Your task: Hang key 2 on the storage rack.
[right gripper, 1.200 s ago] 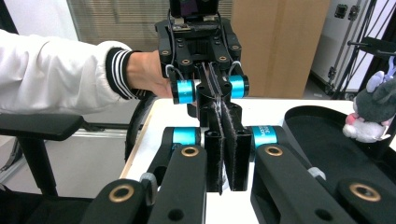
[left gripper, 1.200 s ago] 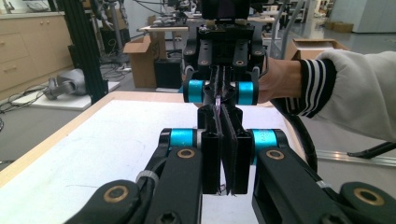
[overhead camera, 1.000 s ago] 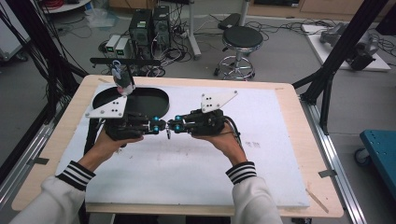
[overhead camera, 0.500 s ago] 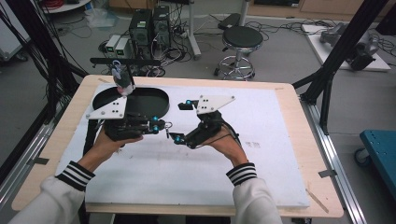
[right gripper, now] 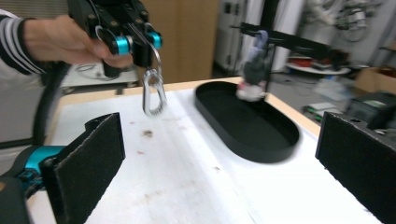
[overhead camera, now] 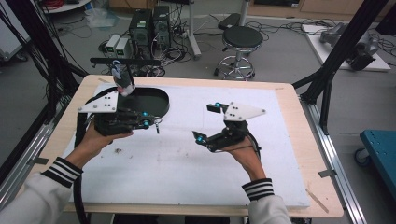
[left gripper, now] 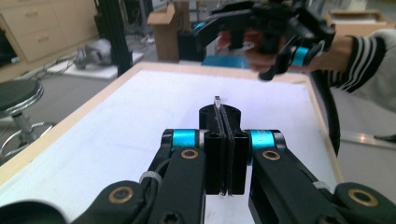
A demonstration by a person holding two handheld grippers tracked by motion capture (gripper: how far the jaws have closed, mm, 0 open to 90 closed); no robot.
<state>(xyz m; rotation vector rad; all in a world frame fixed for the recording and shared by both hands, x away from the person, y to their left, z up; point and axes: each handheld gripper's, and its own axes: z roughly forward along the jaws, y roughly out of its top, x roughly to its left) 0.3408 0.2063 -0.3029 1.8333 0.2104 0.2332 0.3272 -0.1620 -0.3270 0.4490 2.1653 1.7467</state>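
Your left tool point(overhead camera: 148, 122) stayed clenched on the carabiner point(right gripper: 154, 97); your right tool point(overhead camera: 208, 122) had just released, jaws wide. Next step: probably carry it to the black tray point(overhead camera: 156, 103).

Ring in left gripper point(left gripper: 223, 140): I see just a thin sliver point(left gripper: 217, 103) above the pressed fingertips; the rest is hidden between the pads.
Carabiner point(right gripper: 154, 93): motion-blurred below those fingertips; I can't read its gate.
Hanging bundle point(right gripper: 252, 70): blurred beyond my right fingers, possibly cloth.
Right finger point(right gripper: 359, 161): cut off by the frame edge.
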